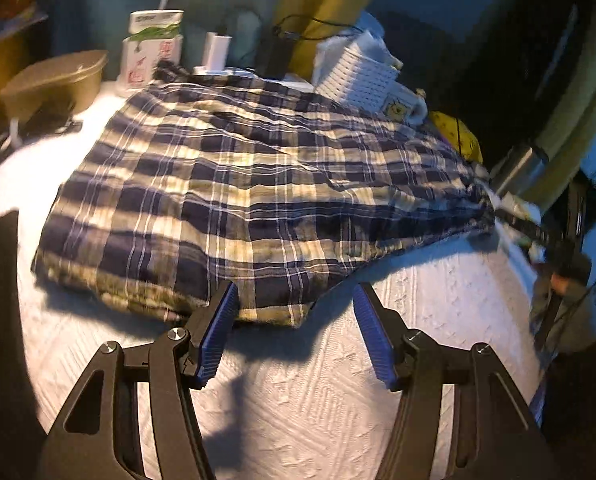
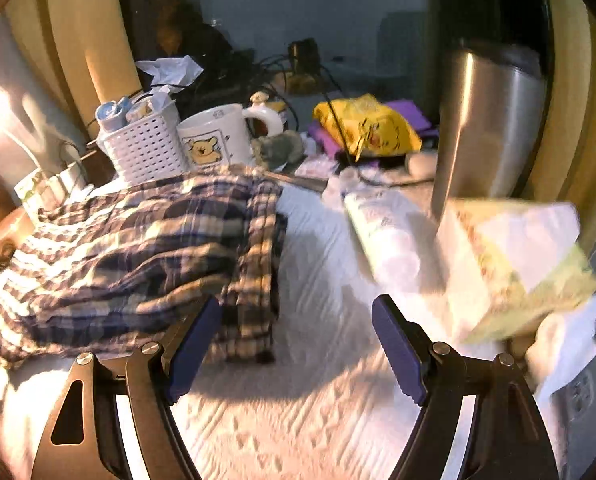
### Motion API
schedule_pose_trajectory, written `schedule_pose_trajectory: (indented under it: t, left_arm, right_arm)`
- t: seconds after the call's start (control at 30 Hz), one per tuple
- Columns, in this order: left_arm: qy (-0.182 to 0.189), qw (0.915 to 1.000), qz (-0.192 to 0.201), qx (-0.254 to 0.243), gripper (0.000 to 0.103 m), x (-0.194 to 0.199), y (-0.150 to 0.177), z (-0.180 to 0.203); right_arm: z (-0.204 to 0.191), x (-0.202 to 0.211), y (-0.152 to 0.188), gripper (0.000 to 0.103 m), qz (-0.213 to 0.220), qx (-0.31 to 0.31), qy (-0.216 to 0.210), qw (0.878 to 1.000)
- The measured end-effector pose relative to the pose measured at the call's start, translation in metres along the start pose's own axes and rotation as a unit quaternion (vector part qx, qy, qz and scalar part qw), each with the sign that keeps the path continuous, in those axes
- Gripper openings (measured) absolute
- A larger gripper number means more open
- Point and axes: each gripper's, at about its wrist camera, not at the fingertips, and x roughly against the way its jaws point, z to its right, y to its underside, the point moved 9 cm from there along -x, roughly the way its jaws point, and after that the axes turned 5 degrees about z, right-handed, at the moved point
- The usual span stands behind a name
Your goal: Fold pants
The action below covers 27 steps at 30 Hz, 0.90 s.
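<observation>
I'm seeing a white textured worktop (image 1: 318,412) carrying everything. Plaid pants (image 1: 238,184) are lying bunched on it. Behind them a white perforated basket (image 2: 146,148), a bear mug (image 2: 214,140) and a steel tumbler (image 2: 486,120) are standing, a yellow packet (image 2: 370,128) lying between them.

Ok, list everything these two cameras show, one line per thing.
plaid pants: one, navy and cream, partly folded on the white cover
white cover: one, textured, under the pants
slotted basket: one, white, behind the pants
mug: one, white with a yellow bear, right of the basket
steel flask: one, silver, upright at far right
yellow packet: one, behind the cover
tissue packs: two stacked, white and green, far end
lidded bowl: one, tan, far left
left gripper: open, empty, at the pants' near edge
right gripper: open, empty, beside the pants
</observation>
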Motion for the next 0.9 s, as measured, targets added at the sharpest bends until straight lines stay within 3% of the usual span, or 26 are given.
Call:
schedule_pose_trajectory:
  t: [0.2, 0.27, 0.3, 0.33, 0.43, 0.5, 0.57, 0.67, 0.9]
  left_arm:
    - [0.000, 0.9990, 0.003, 0.044, 0.059, -0.006, 0.005, -0.007]
    - [-0.010, 0.9984, 0.003, 0.056, 0.043, -0.010, 0.007, -0.012]
    - [-0.028, 0.9983, 0.004, 0.050, 0.025, -0.011, 0.007, -0.016]
    - [-0.034, 0.9981, 0.005, 0.051, 0.018, -0.012, 0.007, -0.020]
    - [-0.033, 0.9980, 0.003, 0.053, 0.011, -0.012, 0.008, -0.022]
    - [-0.037, 0.9983, 0.002, 0.043, 0.007, -0.012, 0.010, -0.019]
    - [-0.045, 0.9985, 0.002, 0.030, 0.007, -0.011, 0.012, -0.016]
    - [-0.047, 0.9986, -0.001, 0.024, 0.007, -0.008, 0.015, -0.014]
    - [-0.040, 0.9986, -0.022, 0.027, 0.006, 0.005, 0.036, -0.013]
  right_arm:
    - [-0.009, -0.010, 0.012, 0.080, -0.022, -0.049, -0.050, 0.997]
    - [-0.014, -0.017, 0.016, 0.079, -0.034, -0.056, -0.056, 0.996]
    - [-0.018, -0.021, 0.017, 0.077, -0.041, -0.059, -0.060, 0.996]
    - [-0.021, -0.022, 0.016, 0.074, -0.040, -0.061, -0.064, 0.995]
    - [-0.028, -0.027, 0.014, 0.069, -0.043, -0.078, -0.084, 0.992]
    - [-0.031, -0.030, 0.013, 0.057, -0.041, -0.072, -0.079, 0.993]
    - [-0.035, -0.030, 0.014, 0.034, -0.043, -0.068, -0.083, 0.993]
    - [-0.035, -0.020, 0.010, 0.029, -0.022, -0.063, -0.086, 0.994]
    - [-0.035, 0.007, 0.005, 0.028, 0.000, -0.032, -0.066, 0.997]
